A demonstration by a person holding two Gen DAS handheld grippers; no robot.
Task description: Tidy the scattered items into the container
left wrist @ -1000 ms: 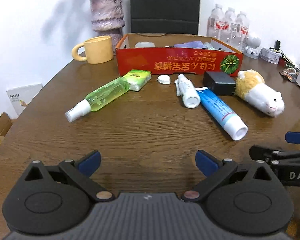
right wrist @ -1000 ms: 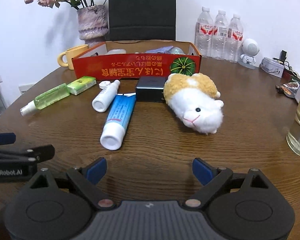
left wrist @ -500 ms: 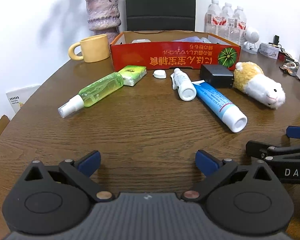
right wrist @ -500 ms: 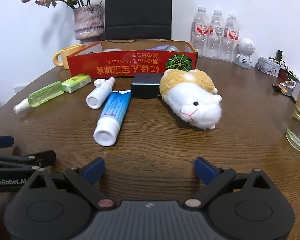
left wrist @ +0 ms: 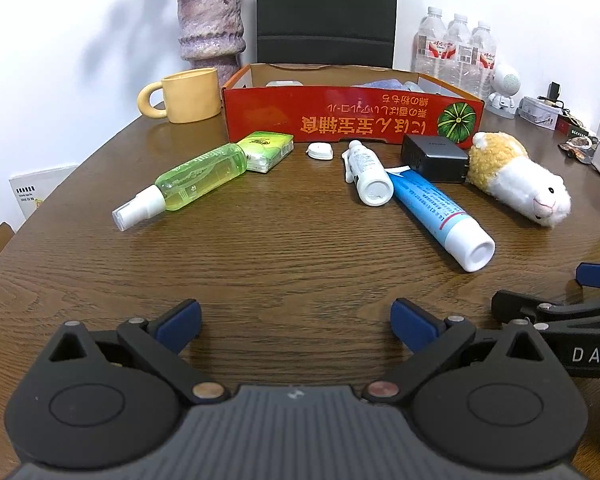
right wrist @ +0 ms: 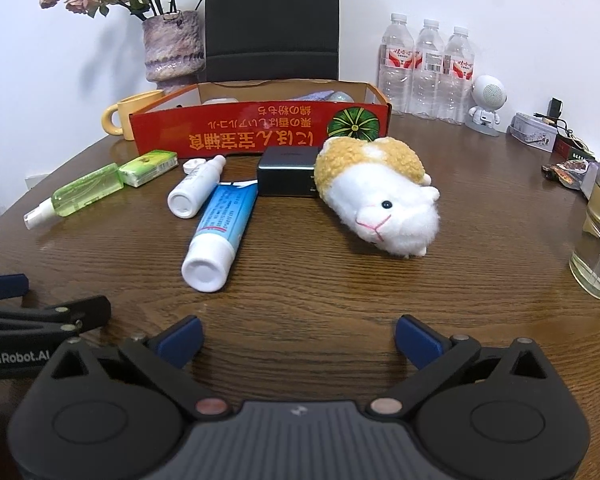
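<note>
The red cardboard box [right wrist: 260, 136] stands at the far side of the wooden table [right wrist: 340, 300], already holding a few things, and the scattered items lie in a row just in front of its near wall.

Largest is the plush hamster [right wrist: 376, 200], lying nearest the right gripper [right wrist: 298, 340], whose jaws are opening with nothing between them. Soft fur could compress and slip out of a shallow pinch, and its rear touches the black charger [right wrist: 286, 174], so a careless lift may drag that along.

The blue tube [right wrist: 220, 232] lies with its crimped end against the charger and the white bottle [right wrist: 196, 190] beside it; both are round and likely to roll if nudged.

The green spray bottle [left wrist: 180, 184] touches the green tissue pack [left wrist: 266, 150], so grabbing one may shift the other. The small white cap [left wrist: 320, 151] sits close to the box wall, awkward for wide fingers.

The left gripper [left wrist: 296, 322] hangs over bare wood, fingers apart and empty. The two grippers sit side by side and could collide.
</note>
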